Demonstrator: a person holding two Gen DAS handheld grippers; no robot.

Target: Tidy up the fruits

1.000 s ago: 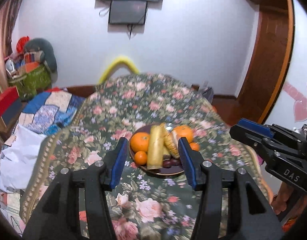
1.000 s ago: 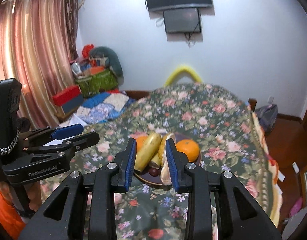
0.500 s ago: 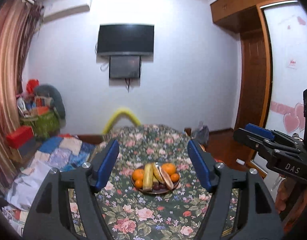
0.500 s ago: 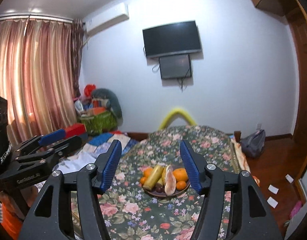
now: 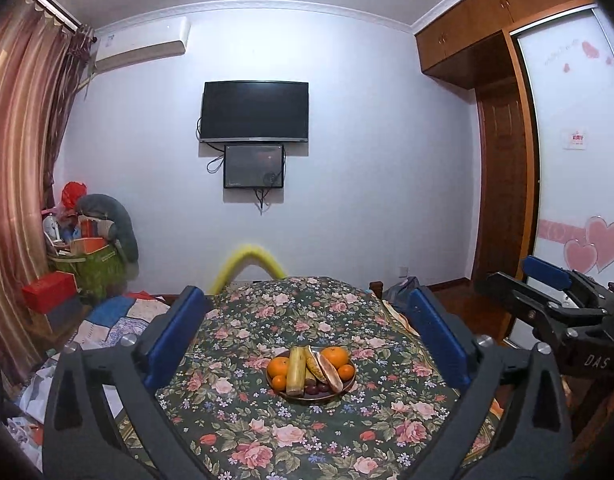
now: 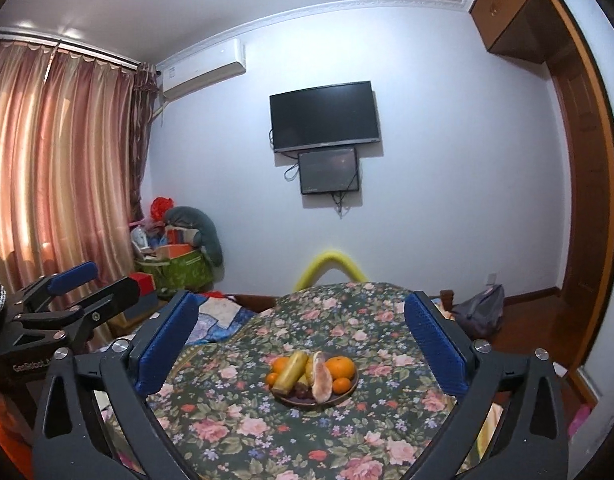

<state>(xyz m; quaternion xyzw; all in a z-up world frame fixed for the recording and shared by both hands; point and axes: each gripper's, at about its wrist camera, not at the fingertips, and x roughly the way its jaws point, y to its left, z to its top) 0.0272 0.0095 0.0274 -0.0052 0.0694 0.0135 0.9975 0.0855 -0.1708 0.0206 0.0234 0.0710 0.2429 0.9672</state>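
A dark plate (image 5: pixel 307 398) (image 6: pixel 303 403) stands on the floral cloth (image 5: pixel 267 432). It holds two large oranges (image 5: pixel 278 366), two small ones, a yellow-green stalk (image 5: pixel 296 370), a banana (image 5: pixel 313 366), a pinkish wedge (image 6: pixel 321 378) and dark grapes (image 5: pixel 313 390). My left gripper (image 5: pixel 305 294) hangs well back from the plate. Its jaws are opening wide, with nothing between them. My right gripper (image 6: pixel 302 298) is equally far back and opening, also holding nothing. Each gripper shows at the edge of the other's view.
The floral cloth covers a raised surface with a yellow foam arc (image 5: pixel 249 262) behind it. Boxes and bags (image 5: pixel 87 256) pile up by the curtain at left. A wooden wardrobe (image 5: pixel 503 200) and a floor bag (image 6: pixel 481 312) are at right.
Both grippers have drawn back and up from the plate, which now looks small and distant. Both pairs of jaws have spread from close around the fruit to wide apart.
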